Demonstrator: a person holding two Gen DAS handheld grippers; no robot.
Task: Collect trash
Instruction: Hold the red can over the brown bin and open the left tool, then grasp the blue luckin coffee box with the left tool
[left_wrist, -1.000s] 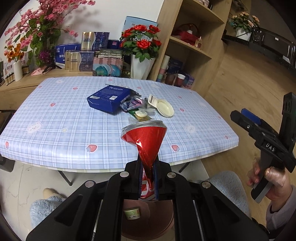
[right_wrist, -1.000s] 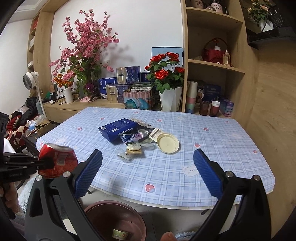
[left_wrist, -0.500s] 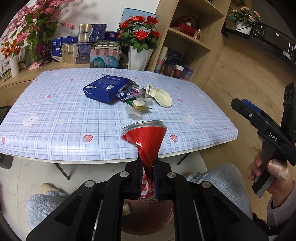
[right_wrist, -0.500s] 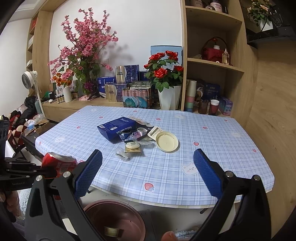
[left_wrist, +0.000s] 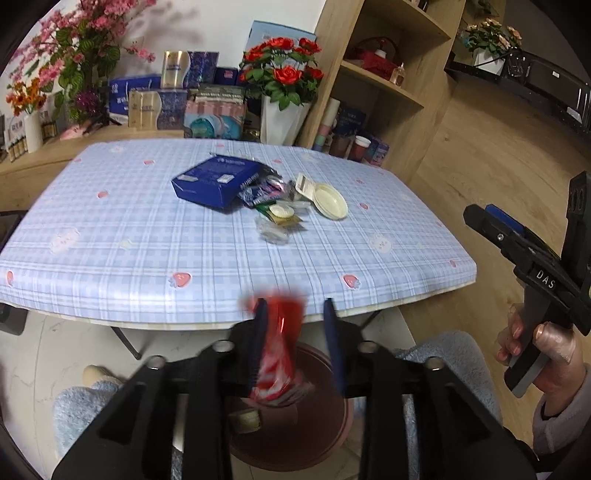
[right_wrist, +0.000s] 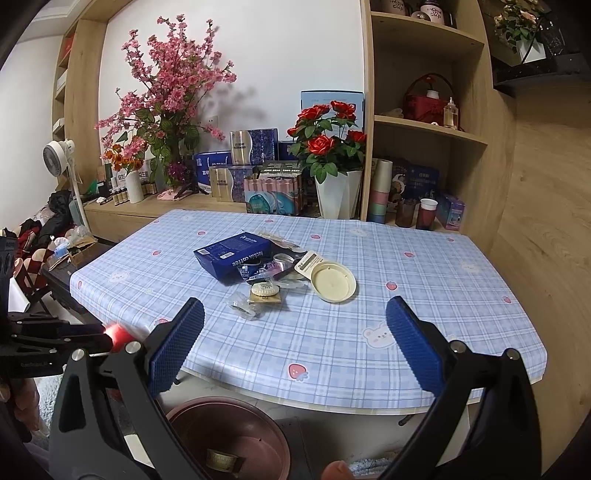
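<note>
- Red crushed can (left_wrist: 280, 350), left wrist view: between our left gripper (left_wrist: 295, 345) jaws as they open, dropping blurred toward the brown bin (left_wrist: 332, 428) at 6 o'clock; we hold steady over it.
- Right wrist view: our right gripper (right_wrist: 295, 350) gapes wide, empty; remaining litter, blue box (right_wrist: 232, 258) included, lies at 12 o'clock on the table (right_wrist: 443, 295).

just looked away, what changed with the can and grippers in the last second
The left gripper is opening and has let go of the crushed red can, which is blurred, dropping toward the bin. The right gripper stays open and empty; the trash on the table is unmoved.
</note>
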